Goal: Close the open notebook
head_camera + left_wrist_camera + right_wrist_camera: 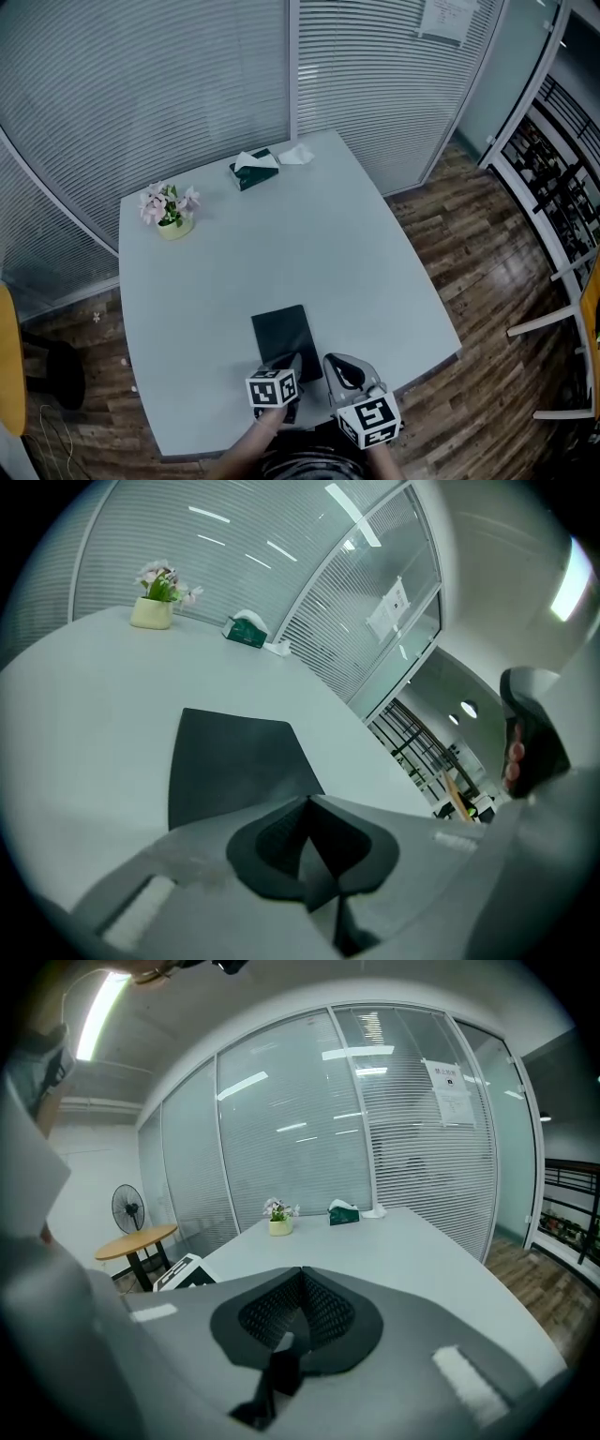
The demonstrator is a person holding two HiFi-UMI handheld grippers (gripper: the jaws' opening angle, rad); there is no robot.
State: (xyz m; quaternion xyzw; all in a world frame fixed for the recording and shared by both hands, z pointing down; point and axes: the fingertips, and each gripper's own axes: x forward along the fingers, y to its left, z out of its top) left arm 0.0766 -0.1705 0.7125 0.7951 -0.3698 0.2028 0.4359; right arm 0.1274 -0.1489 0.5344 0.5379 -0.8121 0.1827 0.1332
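Flower pot and tissue box stand well apart from the notebook on the worktop. Left hand-held gripper and right hand-held gripper tilt down beside it, jaws together, empty.

No legible text; print on the wall notice too small

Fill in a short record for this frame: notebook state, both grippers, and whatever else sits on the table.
notebook: dark cover, lying flat near the table's front edge, looks closed
left gripper: jaws together, nothing between them, tip at the notebook's near edge
right gripper: jaws together, empty, just right of the notebook
flower pot: far left of the table, upright
tissue box: green, at the far edge
loose white tissue: beside the tissue box
table: light grey
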